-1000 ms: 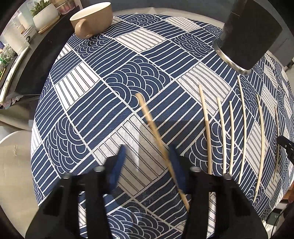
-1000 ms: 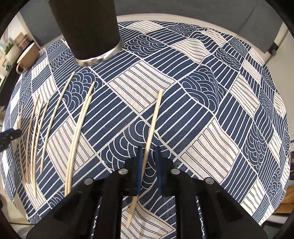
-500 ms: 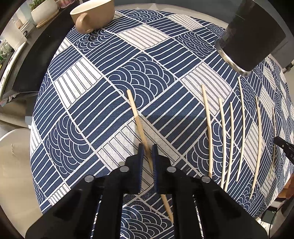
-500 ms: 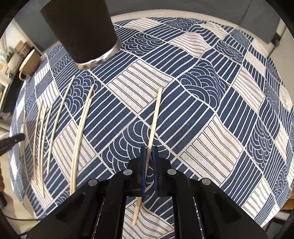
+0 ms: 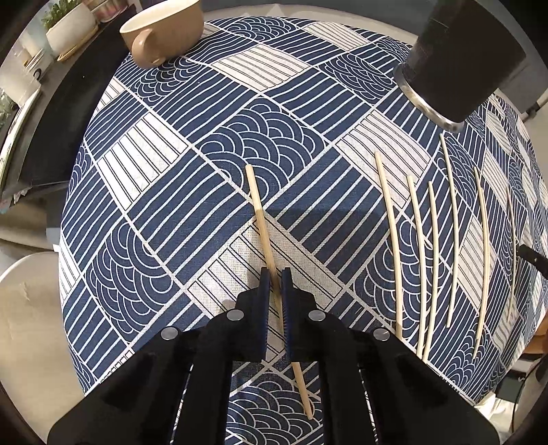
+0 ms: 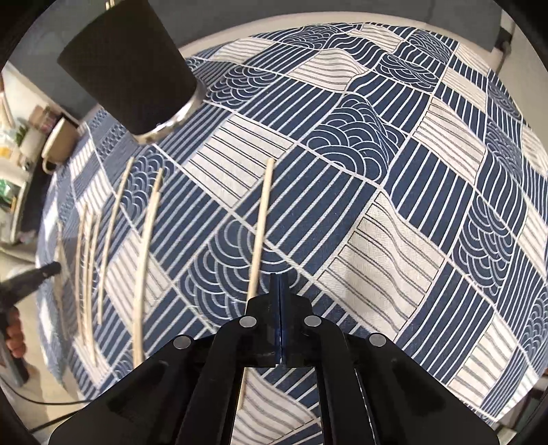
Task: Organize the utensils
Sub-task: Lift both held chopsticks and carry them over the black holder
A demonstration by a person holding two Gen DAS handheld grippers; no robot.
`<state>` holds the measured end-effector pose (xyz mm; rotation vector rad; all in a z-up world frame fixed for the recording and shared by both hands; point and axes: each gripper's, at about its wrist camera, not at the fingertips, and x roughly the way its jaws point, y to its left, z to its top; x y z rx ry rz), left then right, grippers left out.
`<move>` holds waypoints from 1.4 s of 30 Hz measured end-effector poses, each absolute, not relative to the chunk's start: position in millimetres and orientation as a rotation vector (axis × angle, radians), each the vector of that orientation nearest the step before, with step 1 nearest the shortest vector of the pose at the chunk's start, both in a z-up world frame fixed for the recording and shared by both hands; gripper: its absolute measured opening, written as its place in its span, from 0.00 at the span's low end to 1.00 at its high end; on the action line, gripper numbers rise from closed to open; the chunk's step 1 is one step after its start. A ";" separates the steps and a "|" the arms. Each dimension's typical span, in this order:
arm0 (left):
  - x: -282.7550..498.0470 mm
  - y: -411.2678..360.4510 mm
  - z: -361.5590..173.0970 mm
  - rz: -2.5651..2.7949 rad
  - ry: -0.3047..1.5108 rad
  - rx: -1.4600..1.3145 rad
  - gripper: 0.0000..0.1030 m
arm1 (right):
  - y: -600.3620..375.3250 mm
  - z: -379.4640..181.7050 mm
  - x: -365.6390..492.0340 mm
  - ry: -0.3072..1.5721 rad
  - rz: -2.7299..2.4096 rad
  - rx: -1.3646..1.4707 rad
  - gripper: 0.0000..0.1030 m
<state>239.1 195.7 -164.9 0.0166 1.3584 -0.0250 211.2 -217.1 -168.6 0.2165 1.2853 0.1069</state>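
Note:
My left gripper (image 5: 275, 284) is shut on a pale wooden chopstick (image 5: 259, 212) that runs away from me over the blue patterned cloth. Several more chopsticks (image 5: 431, 246) lie side by side to its right. A dark cylindrical holder with a metal base (image 5: 455, 61) stands at the far right. In the right wrist view my right gripper (image 6: 279, 291) is fully shut with nothing between its pads. A single chopstick (image 6: 262, 219) lies just to the left of its fingers, outside them. The holder (image 6: 132, 68) stands at the far left, with several chopsticks (image 6: 113, 239) below it.
A tan mug (image 5: 164, 29) stands at the cloth's far left edge, with a white plant pot (image 5: 70, 25) on the shelf beyond. The patterned tablecloth (image 6: 394, 191) covers the table. The other gripper's tip (image 6: 30, 277) shows at the left edge of the right wrist view.
My left gripper closed on its chopstick. My right gripper's jaws came fully together and the chopstick that was between them now lies to their left. The right view tilted.

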 end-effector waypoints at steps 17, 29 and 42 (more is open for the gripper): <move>228.8 174.0 -163.4 0.023 1.339 0.066 0.07 | -173.0 -169.7 241.9 1.351 0.023 0.046 0.12; 225.0 202.2 -165.6 -0.023 1.387 -0.152 0.05 | -202.1 -162.5 238.1 1.299 0.122 0.284 0.05; 234.8 186.4 -81.5 -0.207 1.202 -0.245 0.05 | -207.7 -42.3 270.3 0.873 0.384 0.416 0.05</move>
